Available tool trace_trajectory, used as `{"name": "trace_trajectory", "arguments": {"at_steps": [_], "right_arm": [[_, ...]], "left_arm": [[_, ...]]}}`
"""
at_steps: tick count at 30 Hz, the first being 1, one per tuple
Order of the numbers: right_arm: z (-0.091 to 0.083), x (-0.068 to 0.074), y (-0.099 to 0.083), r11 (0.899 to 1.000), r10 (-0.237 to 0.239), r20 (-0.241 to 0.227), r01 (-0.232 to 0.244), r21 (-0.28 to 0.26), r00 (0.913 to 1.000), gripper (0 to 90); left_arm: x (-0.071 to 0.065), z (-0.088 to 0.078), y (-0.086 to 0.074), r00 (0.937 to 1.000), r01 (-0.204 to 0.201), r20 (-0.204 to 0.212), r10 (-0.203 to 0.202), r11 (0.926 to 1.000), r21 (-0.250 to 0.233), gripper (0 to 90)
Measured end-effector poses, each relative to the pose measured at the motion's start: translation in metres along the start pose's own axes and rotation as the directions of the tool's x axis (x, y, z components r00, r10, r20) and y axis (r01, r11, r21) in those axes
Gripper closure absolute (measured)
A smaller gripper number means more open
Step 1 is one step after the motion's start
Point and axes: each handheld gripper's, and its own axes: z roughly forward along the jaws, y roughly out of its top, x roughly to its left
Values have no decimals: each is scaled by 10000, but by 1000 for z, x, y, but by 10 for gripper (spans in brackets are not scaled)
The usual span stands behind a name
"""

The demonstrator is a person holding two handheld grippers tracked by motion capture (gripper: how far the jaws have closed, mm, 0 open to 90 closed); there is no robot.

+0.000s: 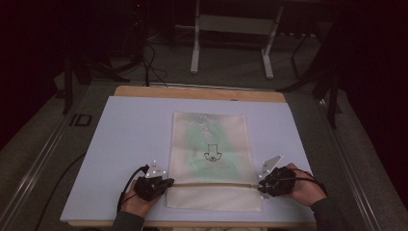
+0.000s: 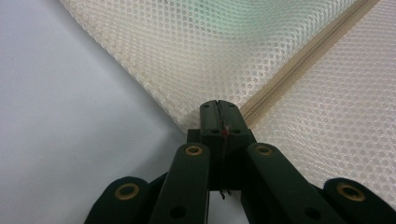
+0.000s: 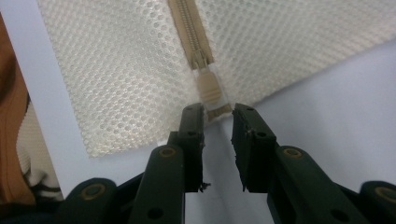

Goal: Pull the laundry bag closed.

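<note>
A cream mesh bag (image 1: 209,144) lies flat on the pale mat, with green contents and a black arrow mark showing through it. A beige zipper (image 1: 211,184) crosses its near end. My left gripper (image 1: 168,183) is shut on the bag's left edge where the zipper (image 2: 299,60) ends; in the left gripper view the jaws (image 2: 218,109) meet on the mesh (image 2: 187,46). At the bag's right edge my right gripper (image 1: 262,185) is open. Its two fingertips (image 3: 218,114) stand on either side of the zipper pull (image 3: 208,88), apart from it.
The pale mat (image 1: 125,139) covers a wooden board (image 1: 192,92) on a grey table. The metal legs of a white frame (image 1: 195,48) stand behind the table. Dark cables (image 1: 149,62) lie on the floor at the back left. The mat's near edge (image 1: 192,221) is close to both hands.
</note>
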Motion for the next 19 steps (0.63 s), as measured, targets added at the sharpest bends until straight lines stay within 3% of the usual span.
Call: {"name": "trace_trajectory", "arguments": {"at_steps": [9, 17, 19], "right_arm": [[-7, -2, -15, 9885, 926, 351, -876, -1233, 9951, 691], [-12, -5, -27, 9760, 1396, 334, -1318, -1735, 9896, 679], [-15, -5, -30, 9690, 1616, 347, -1519, -1949, 9862, 671]], "left_arm": [[1, 0, 0, 10000, -9, 40, 9, 10000, 6, 891], [1, 0, 0, 10000, -35, 70, 35, 10000, 14, 890], [1, 0, 0, 10000, -34, 74, 34, 10000, 6, 890]]}}
